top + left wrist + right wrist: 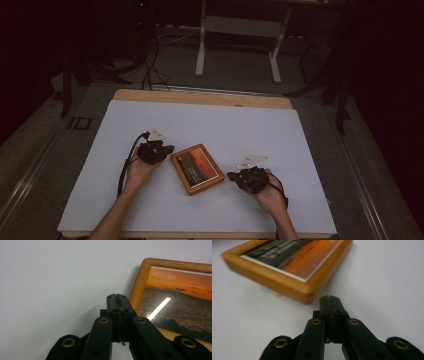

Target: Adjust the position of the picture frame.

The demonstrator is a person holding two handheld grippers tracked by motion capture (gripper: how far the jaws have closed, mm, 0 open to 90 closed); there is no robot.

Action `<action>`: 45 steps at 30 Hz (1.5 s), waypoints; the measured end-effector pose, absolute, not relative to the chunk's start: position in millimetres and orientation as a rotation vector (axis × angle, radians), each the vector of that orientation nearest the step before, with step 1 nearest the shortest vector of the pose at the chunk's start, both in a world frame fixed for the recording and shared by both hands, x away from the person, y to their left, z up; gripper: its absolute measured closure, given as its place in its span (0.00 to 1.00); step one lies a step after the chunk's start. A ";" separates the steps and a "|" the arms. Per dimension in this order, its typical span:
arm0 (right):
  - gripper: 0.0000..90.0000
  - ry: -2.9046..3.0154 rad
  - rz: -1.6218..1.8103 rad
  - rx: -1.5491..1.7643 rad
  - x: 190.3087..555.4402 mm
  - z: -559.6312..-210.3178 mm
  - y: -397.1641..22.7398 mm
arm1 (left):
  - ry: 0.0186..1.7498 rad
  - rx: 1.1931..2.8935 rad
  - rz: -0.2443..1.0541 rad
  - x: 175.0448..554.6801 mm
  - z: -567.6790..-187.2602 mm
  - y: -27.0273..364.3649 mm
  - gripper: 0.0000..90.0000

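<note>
The left gripper (pixel 117 297) is keeping its fingers (pixel 112 305) pressed together on nothing, just beside the picture frame's (pixel 197 169) edge at its nine o'clock; the right gripper (pixel 330 298) is likewise sitting closed and empty at the frame's four o'clock corner; the frame is lying flat mid-desk (pixel 150 120) between both hands. Likely risk: closed fingers nudging the wooden rim are sliding or rotating the frame rather than lifting it, since nothing is opening to pinch.

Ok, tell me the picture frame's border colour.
Honey-orange wood on the picture frame; the right gripper view shows it best.
</note>
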State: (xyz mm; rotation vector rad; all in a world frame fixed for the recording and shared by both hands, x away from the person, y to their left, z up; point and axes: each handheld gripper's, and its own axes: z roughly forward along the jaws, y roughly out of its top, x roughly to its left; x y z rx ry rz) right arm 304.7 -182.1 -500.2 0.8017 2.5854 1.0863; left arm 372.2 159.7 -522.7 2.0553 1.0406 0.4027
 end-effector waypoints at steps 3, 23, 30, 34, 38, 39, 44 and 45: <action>1.00 2.610 1.080 0.757 299.9 -497.6 -179.9 | 1.033 2.070 0.367 380.0 -527.2 158.7 1.00; 1.00 2.683 1.080 0.666 293.2 -500.3 -170.9 | 1.001 2.127 0.274 384.3 -536.8 160.1 1.00; 1.00 2.634 1.081 0.732 301.1 -500.3 -181.9 | 0.971 2.178 0.237 369.3 -533.4 158.0 1.00; 1.00 2.590 1.074 0.790 308.5 -501.0 -189.5 | 0.963 2.189 0.208 357.6 -533.8 157.6 1.00; 1.00 2.548 1.072 0.833 315.5 -501.9 -194.1 | 0.933 2.192 0.169 343.7 -535.0 156.7 1.00; 1.00 2.529 1.083 0.857 321.0 -502.8 -198.0 | 0.924 2.192 0.156 340.0 -535.4 156.1 1.00; 1.00 2.488 1.076 0.900 329.7 -503.2 -201.5 | 0.858 2.217 0.108 320.1 -535.6 149.6 1.00; 1.00 2.476 1.075 0.908 332.1 -503.5 -201.7 | 0.842 2.229 0.115 315.5 -535.2 146.7 1.00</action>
